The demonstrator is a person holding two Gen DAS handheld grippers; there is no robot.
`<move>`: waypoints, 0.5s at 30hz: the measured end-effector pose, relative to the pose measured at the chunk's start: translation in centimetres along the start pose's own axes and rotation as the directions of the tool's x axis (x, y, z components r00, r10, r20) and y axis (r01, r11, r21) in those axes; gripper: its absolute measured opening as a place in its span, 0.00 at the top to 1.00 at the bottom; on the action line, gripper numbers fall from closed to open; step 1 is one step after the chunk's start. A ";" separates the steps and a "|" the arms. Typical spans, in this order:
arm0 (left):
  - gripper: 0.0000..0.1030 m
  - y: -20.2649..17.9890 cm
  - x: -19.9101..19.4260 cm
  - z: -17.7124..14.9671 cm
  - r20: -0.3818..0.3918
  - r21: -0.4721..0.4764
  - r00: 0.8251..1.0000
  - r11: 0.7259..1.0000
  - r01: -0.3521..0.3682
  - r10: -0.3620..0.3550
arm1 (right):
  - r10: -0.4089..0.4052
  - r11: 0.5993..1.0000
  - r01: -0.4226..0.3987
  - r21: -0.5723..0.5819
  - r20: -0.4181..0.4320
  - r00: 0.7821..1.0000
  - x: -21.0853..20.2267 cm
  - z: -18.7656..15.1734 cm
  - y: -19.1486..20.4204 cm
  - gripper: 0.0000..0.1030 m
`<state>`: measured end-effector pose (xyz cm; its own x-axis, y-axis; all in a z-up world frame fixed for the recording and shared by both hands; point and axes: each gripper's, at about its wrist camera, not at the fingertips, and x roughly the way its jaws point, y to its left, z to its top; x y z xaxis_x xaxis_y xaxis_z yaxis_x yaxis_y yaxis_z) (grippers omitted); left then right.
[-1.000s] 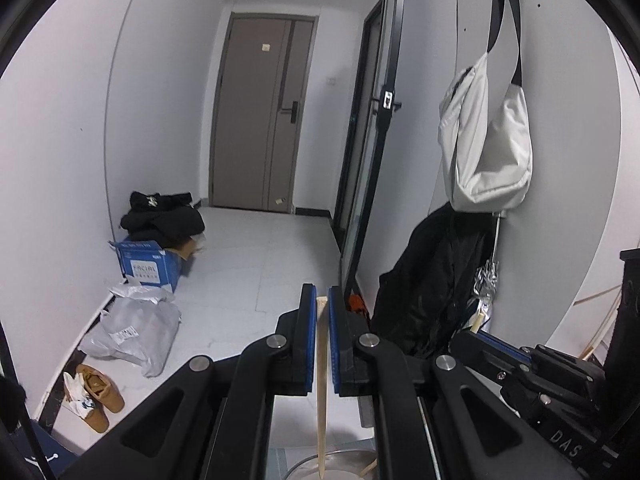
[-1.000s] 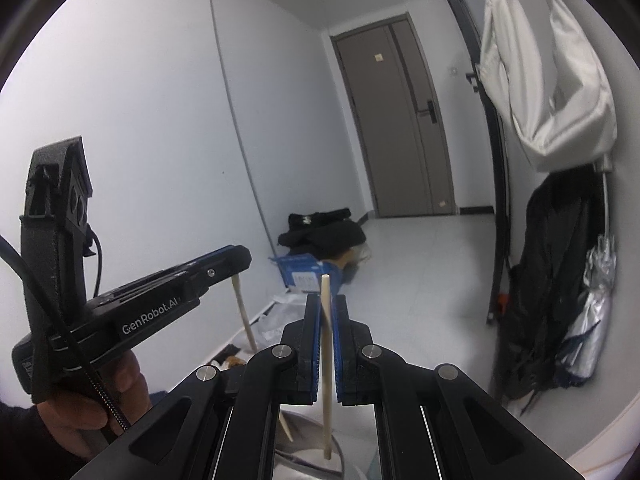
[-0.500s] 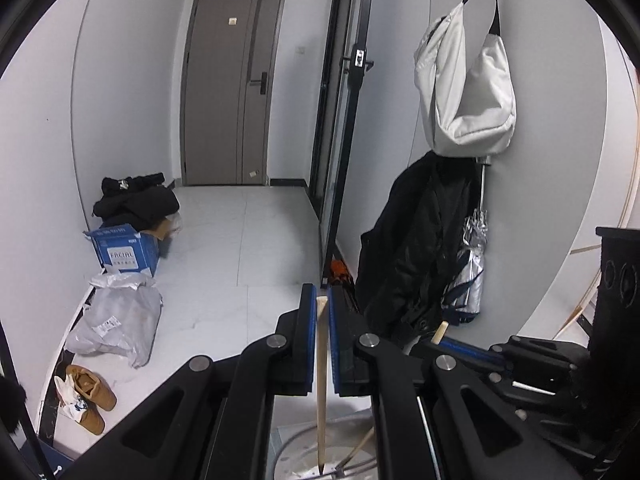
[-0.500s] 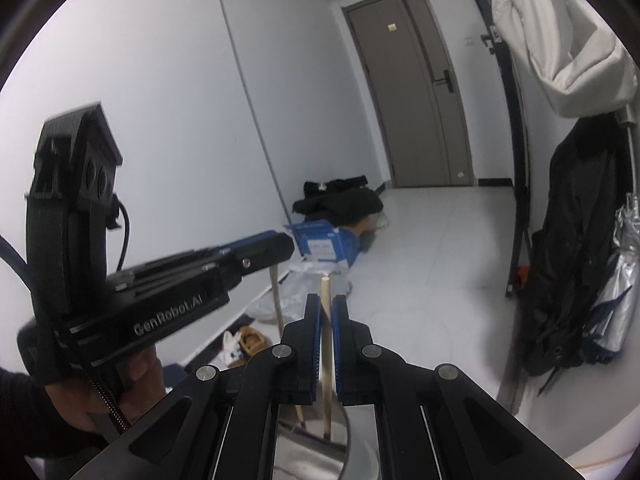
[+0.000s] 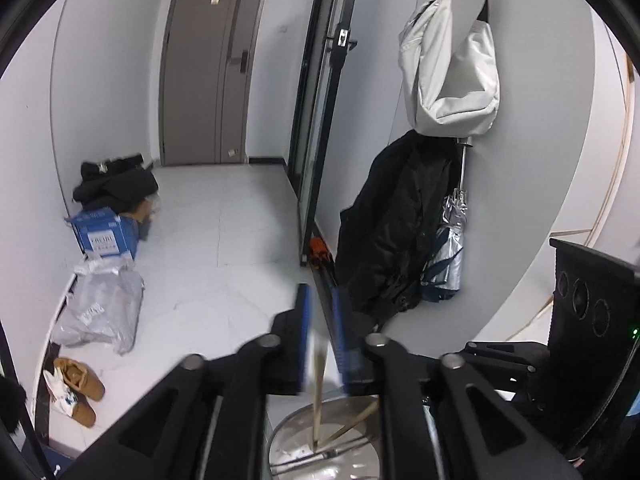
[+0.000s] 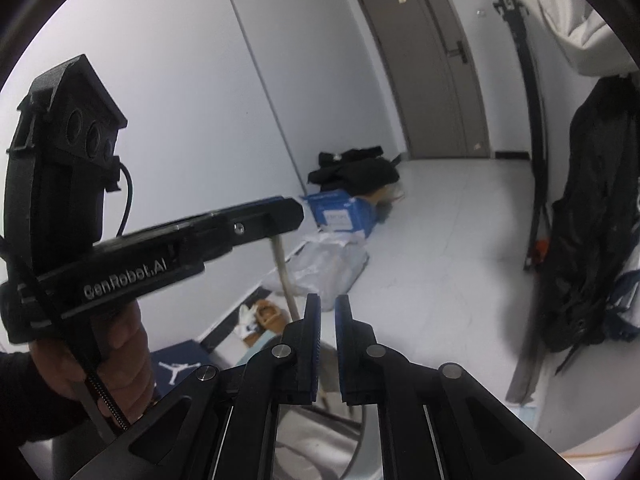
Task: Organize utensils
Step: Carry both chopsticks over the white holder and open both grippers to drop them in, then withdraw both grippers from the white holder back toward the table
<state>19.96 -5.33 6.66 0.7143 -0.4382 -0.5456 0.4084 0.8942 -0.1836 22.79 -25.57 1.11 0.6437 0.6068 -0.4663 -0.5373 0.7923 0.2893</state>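
A narrow hallway has plain white walls [image 5: 112, 80] and a pale tiled floor [image 5: 224, 240]. A grey-brown door [image 5: 208, 64] closes the far end. A black-framed glass door [image 5: 320, 120] stands on the right side.

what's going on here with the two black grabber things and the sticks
A person's hand holds the left tool, the other the right tool, over a round metal container. The left tool's jaws have just been opening; a wooden chopstick stands loose between them, its lower end down in the container. A second chopstick already leans inside. The right tool's jaws stand apart, with nothing clearly gripped.
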 end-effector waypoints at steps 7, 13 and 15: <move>0.27 2.3 -2.3 -0.3 0.017 -0.127 0.995 0.987 -0.099 0.102 | -0.040 0.999 0.039 0.006 0.023 0.999 -1.8 -0.2 0.3 0.68; 0.12 2.9 -5.0 -1.7 0.021 -0.191 0.980 0.963 -0.188 0.196 | -0.086 0.996 0.085 0.032 0.044 0.995 -3.9 -1.1 1.0 0.57; 0.08 2.7 -5.8 -2.2 0.027 -0.196 0.972 0.955 -0.222 0.232 | -0.095 0.995 0.094 0.033 0.055 0.994 -4.3 -1.3 1.6 0.53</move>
<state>15.63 -0.19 7.53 0.8048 -0.2212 -0.5508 0.1196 0.9694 -0.2145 18.42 -27.02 2.48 0.7212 0.5311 -0.4448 -0.4565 0.8473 0.2716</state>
